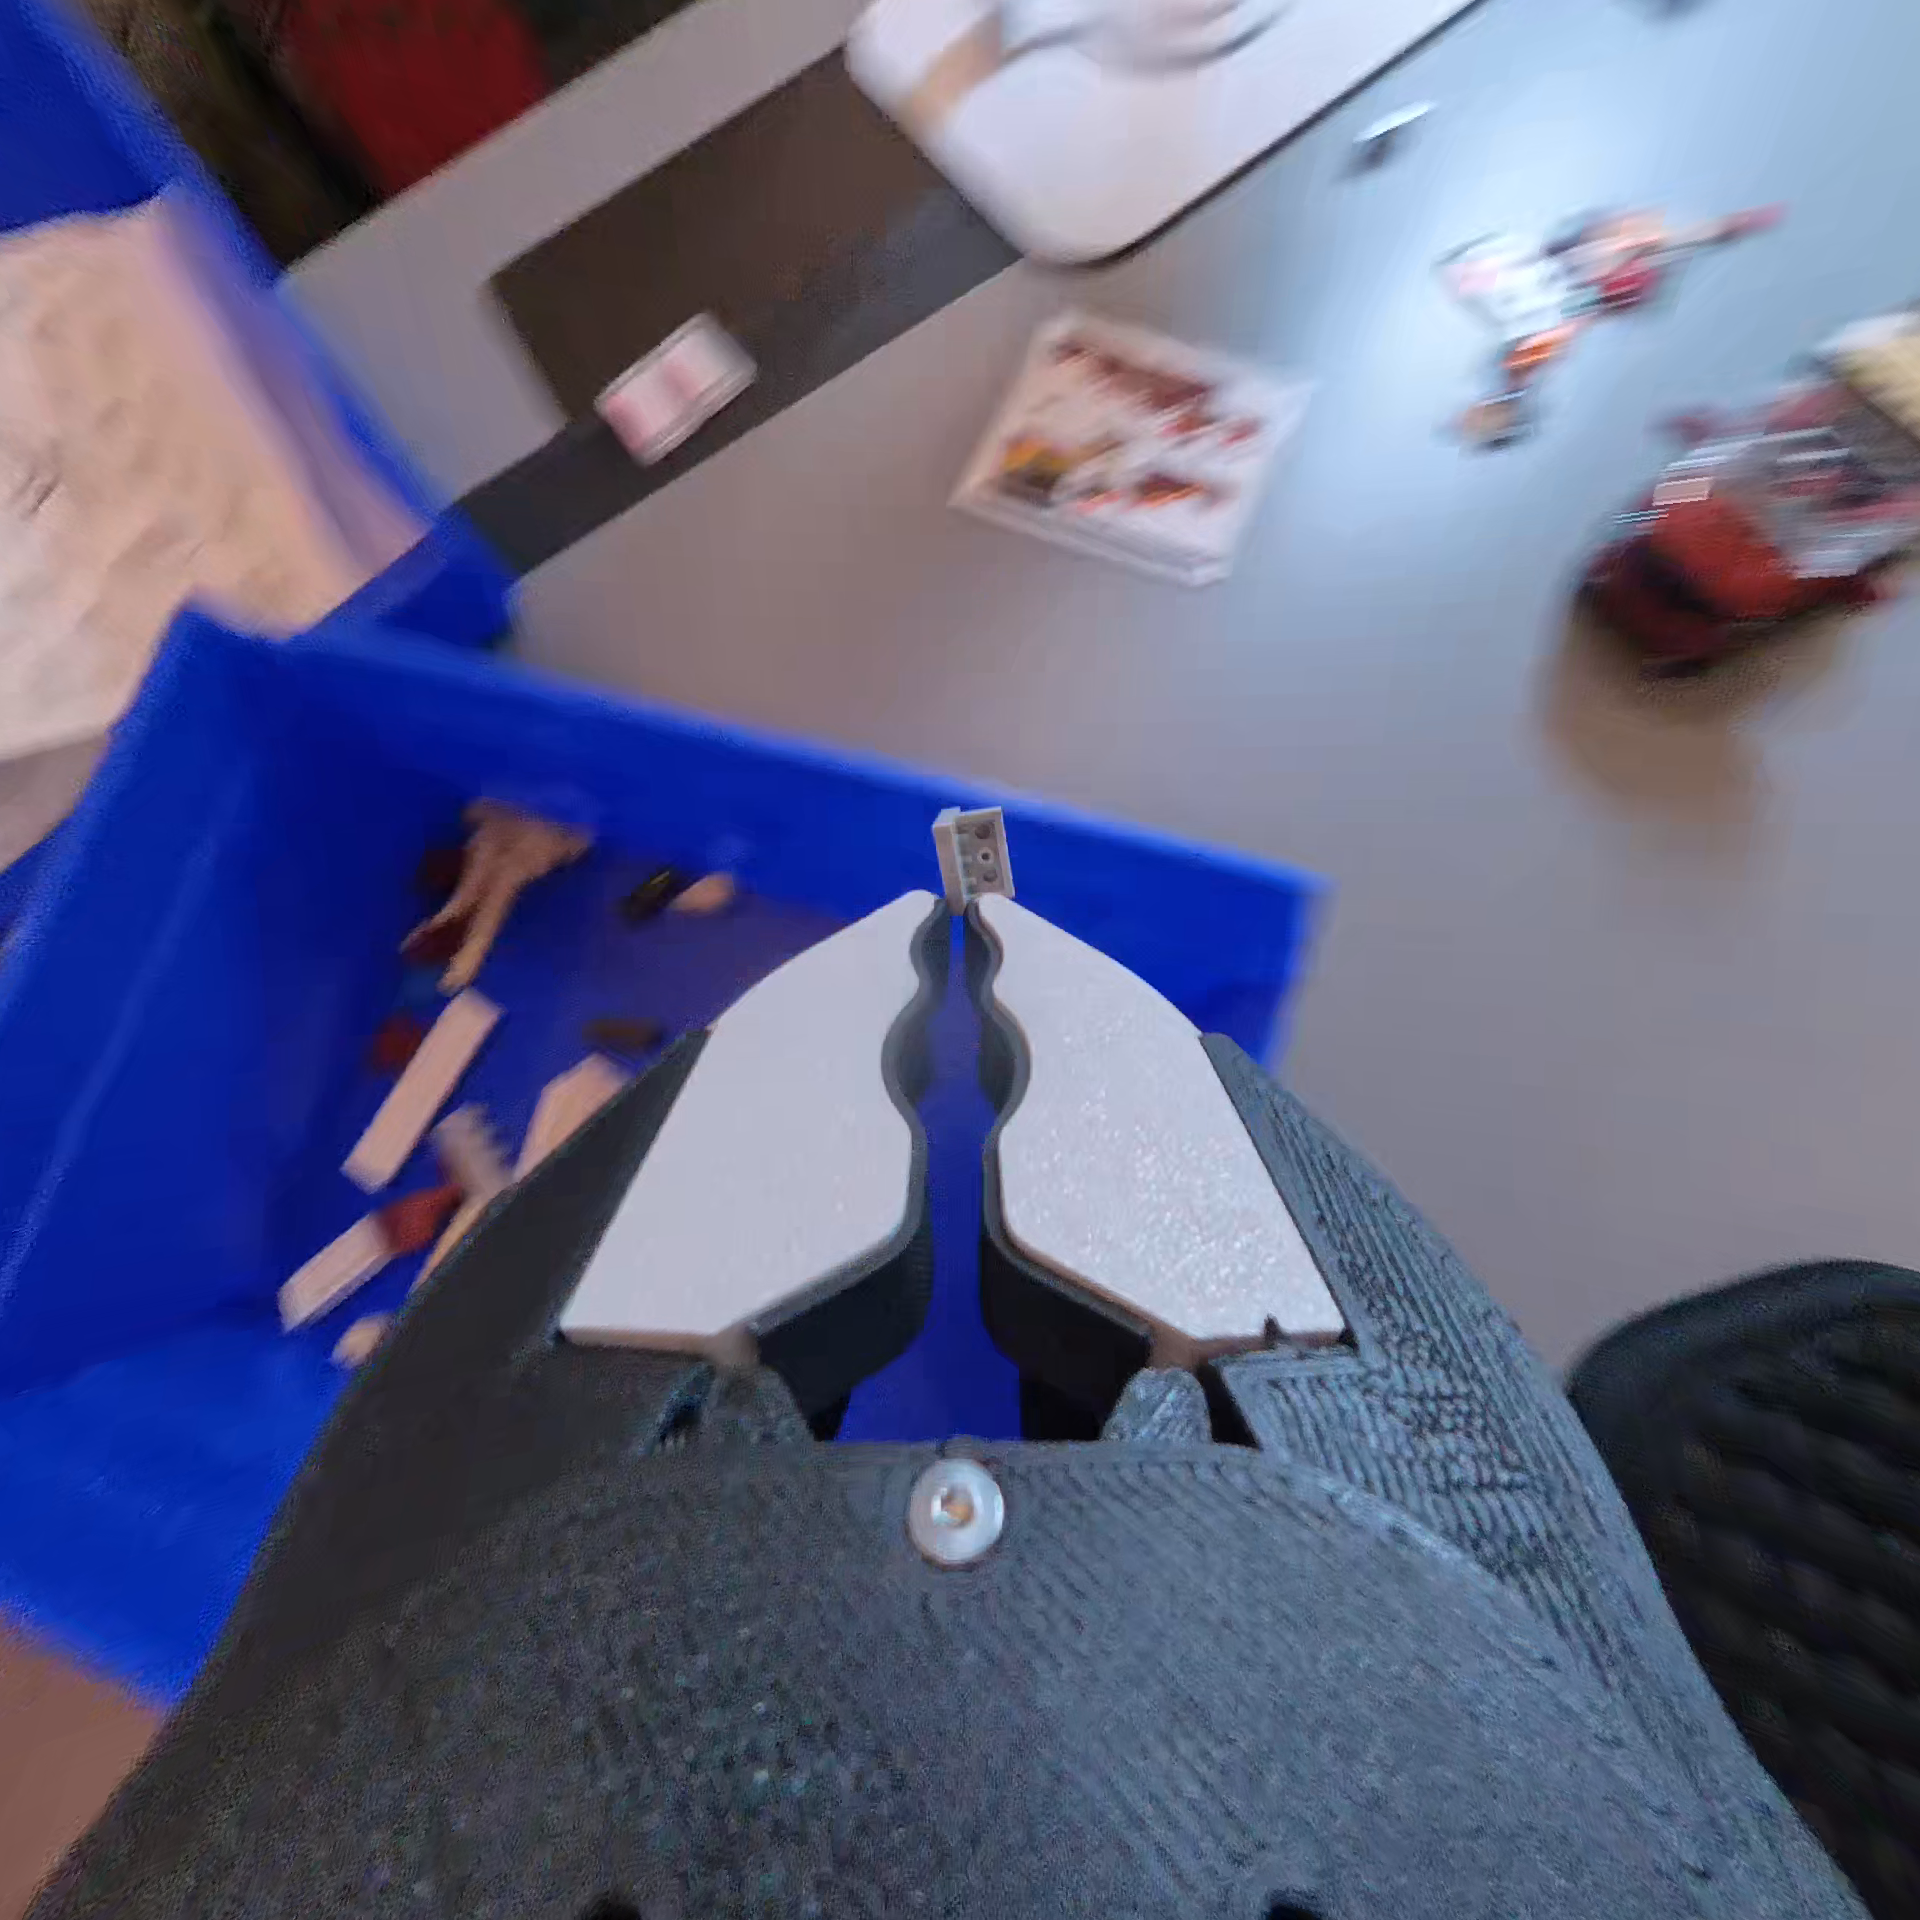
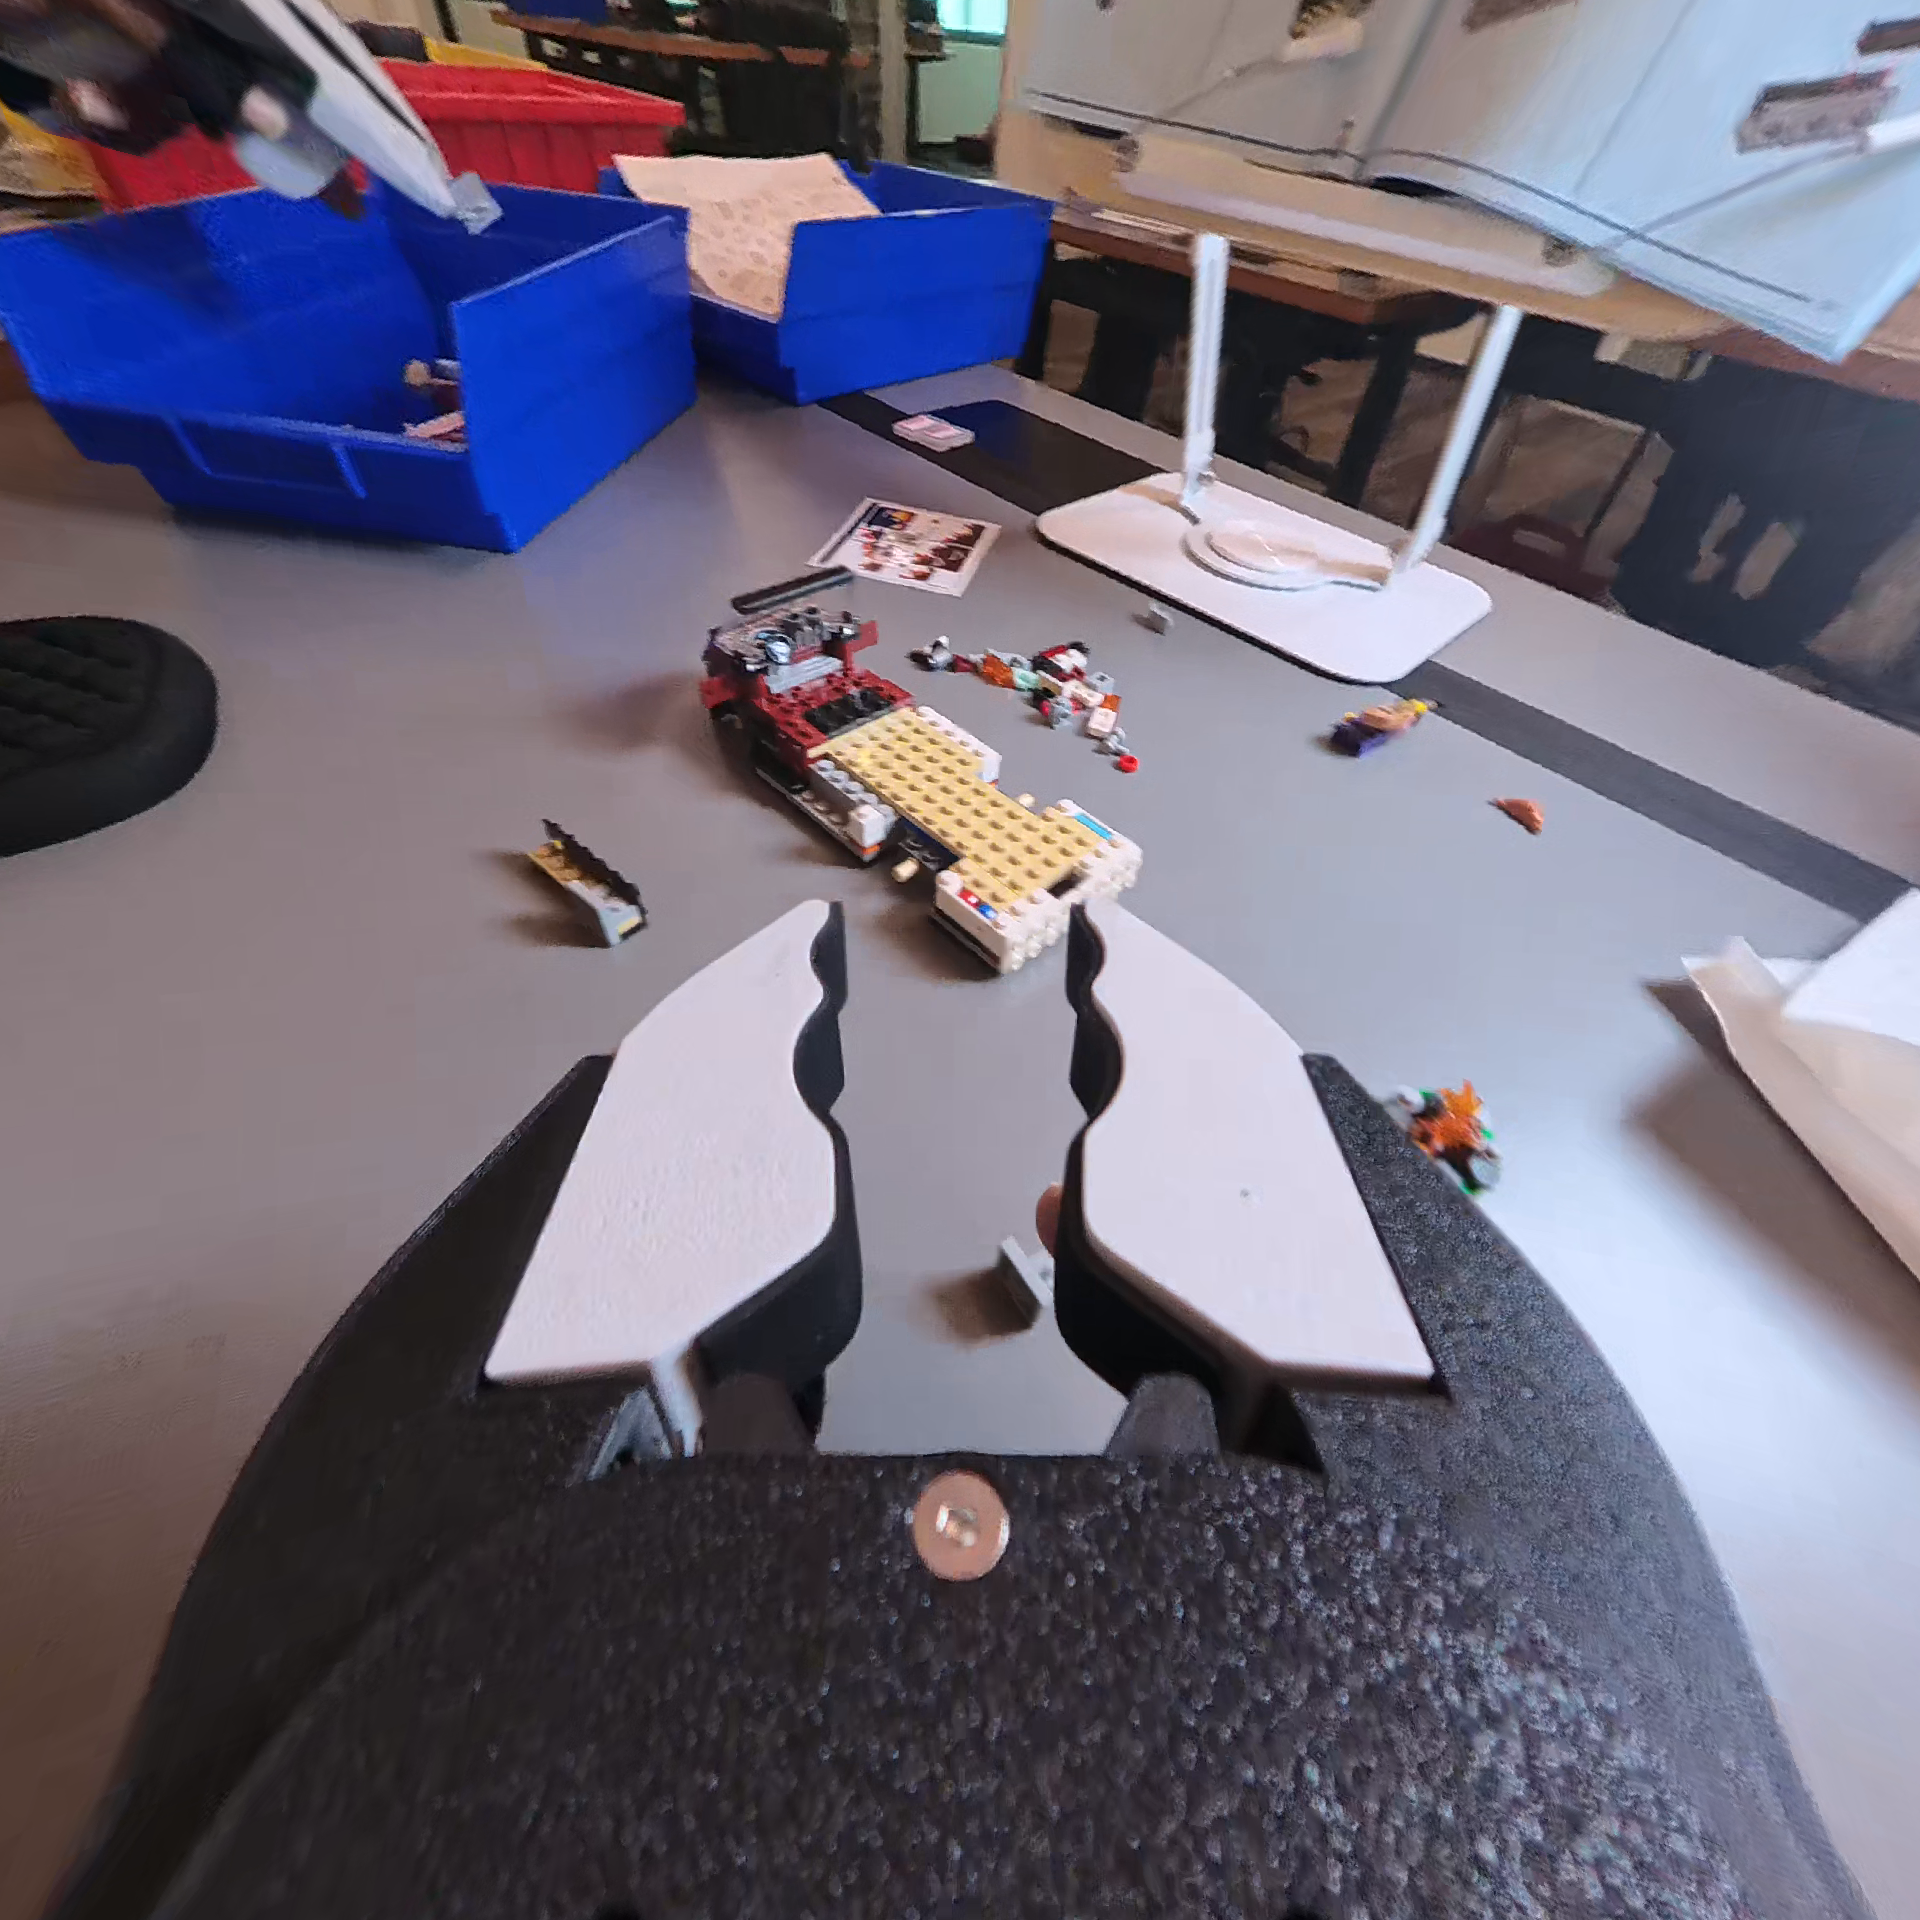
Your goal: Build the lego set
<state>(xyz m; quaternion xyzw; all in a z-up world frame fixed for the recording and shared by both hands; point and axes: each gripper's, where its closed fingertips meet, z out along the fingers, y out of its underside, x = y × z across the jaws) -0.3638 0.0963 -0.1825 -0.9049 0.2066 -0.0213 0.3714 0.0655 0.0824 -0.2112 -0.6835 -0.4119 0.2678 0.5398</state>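
My left gripper (image 1: 958,902) is clamped on a small light-grey toy brick (image 1: 975,854), a thin plate pinched by its lower edge between my fingertips, hollow underside toward the camera. It hangs above the near blue bin (image 1: 727,748), just over the bin's far wall. On the bin's floor lie tan and dark red bricks (image 1: 436,1081), blurred. Beyond the wall: smooth grey table (image 1: 1351,935), a printed leaflet (image 1: 1132,447), a small pink-and-white pack (image 1: 675,390) on a dark strip, a white lamp base (image 1: 1091,156).

My right gripper (image 2: 951,925) is spread wide, nothing between the pads, low over the table. Just ahead of my fingertips (image 2: 800,935) sits a part-built brick vehicle (image 2: 904,790): tan studded deck, white rear block, dark red front. The white rear block lies just beyond my right fingertip. To the left, a small black-and-yellow wedge assembly (image 2: 587,883). Beneath my fingers, near the right one, a lone grey brick (image 2: 1023,1273) rests on the table. Loose mixed pieces (image 2: 1049,686) are scattered past the vehicle; an orange-and-green bit (image 2: 1449,1132) to my right; white paper (image 2: 1818,1049) at the far right edge. A black mesh pad (image 2: 83,717) lies left. A second blue bin (image 2: 883,281) holds a paper sheet.
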